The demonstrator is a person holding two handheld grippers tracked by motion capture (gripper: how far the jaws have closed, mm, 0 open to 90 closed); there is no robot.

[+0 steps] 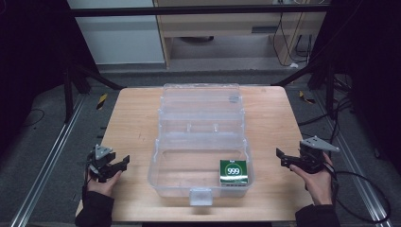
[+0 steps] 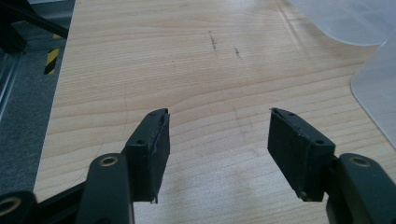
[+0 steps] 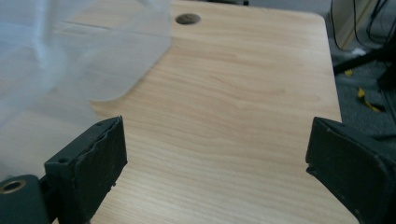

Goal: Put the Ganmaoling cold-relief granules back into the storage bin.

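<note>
A clear plastic box (image 1: 155,163) stands open in the middle of the wooden table (image 1: 130,118), its lid (image 1: 201,99) laid back on the far side. Inside, in the near right corner, lies a green packet (image 1: 233,171) marked 999. My left gripper (image 1: 123,163) rests left of the box, jaws open over bare wood (image 2: 217,140). My right gripper (image 1: 281,157) is held right of the box, jaws wide open with nothing between them (image 3: 215,149). The box's clear wall (image 3: 70,51) lies blurred at the left of the right gripper view.
A white latch (image 1: 200,196) hangs on the box's near wall. Metal rails (image 1: 52,156) run along both sides of the table. Cables (image 1: 364,189) trail on the floor at the right. A small round hole (image 3: 188,19) marks the table's far part.
</note>
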